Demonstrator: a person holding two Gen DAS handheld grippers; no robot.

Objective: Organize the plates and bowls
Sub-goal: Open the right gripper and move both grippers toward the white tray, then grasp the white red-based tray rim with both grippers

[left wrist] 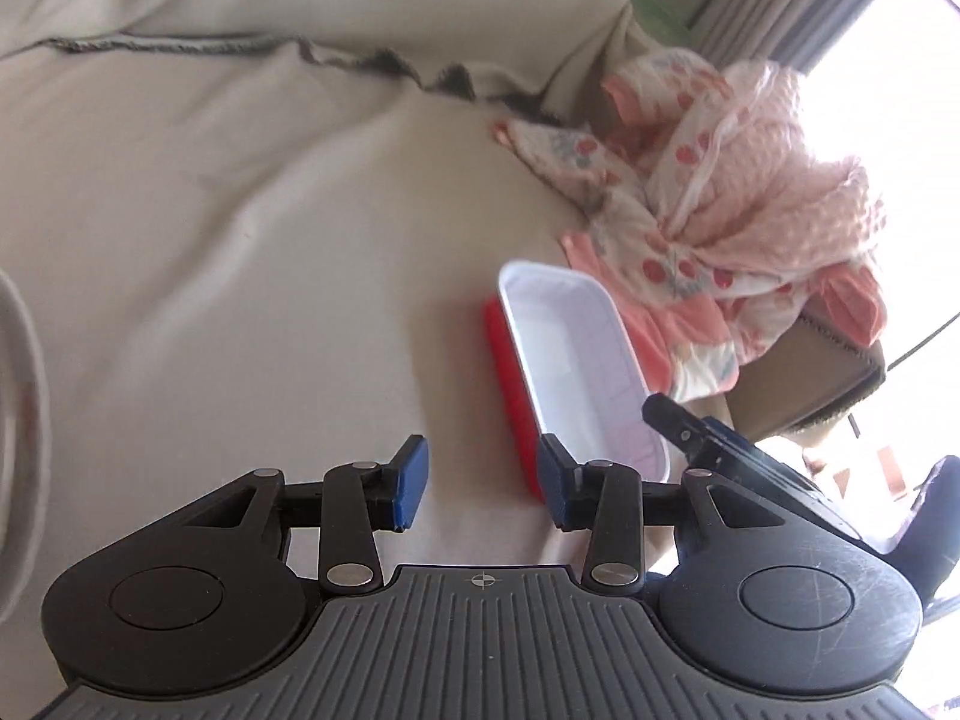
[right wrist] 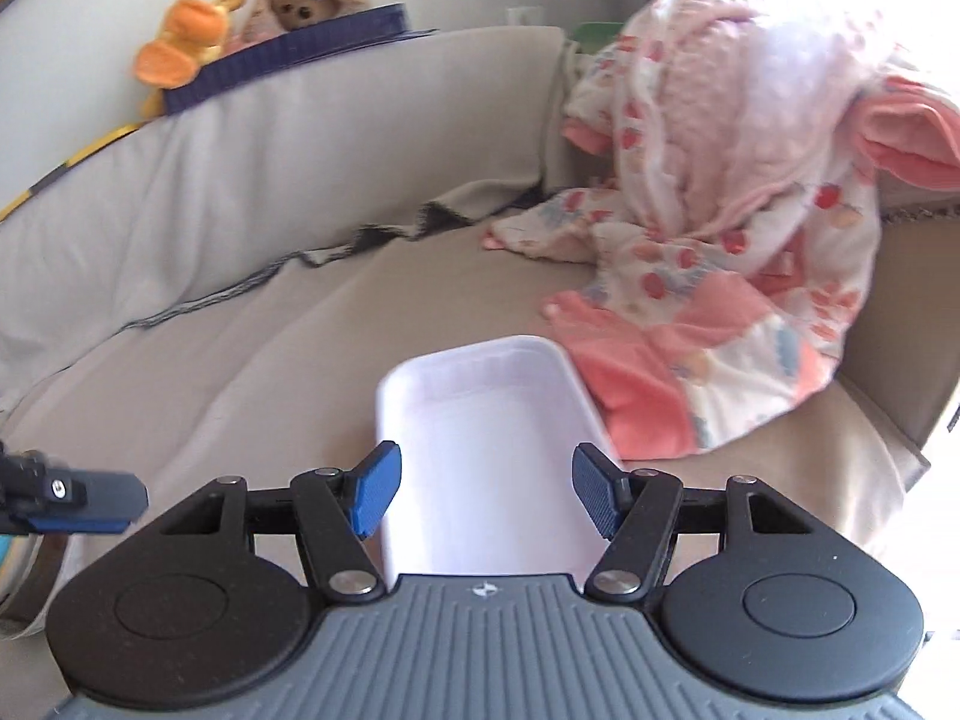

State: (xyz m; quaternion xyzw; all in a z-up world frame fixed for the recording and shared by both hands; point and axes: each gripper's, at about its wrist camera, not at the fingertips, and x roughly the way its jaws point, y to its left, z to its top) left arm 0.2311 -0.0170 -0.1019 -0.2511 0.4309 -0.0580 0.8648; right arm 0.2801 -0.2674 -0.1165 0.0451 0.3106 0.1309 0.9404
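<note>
- Both tongs, left (left wrist: 483,483) and right (right wrist: 485,492), stand spread, pinching nothing.
- My rectangular white dish with red outside (left wrist: 576,360) lies on the beige sofa cushion (left wrist: 240,240), beside pink patterned clothes (left wrist: 720,192).

Your left tool (left wrist: 483,483) points downward with its blue pads (left wrist: 414,480) apart and nothing pressed between them. Your right tool (right wrist: 485,495) also tilts down, jaws spread wider, gripping nothing. The two tools sit close together, the right just beside the left.
</note>
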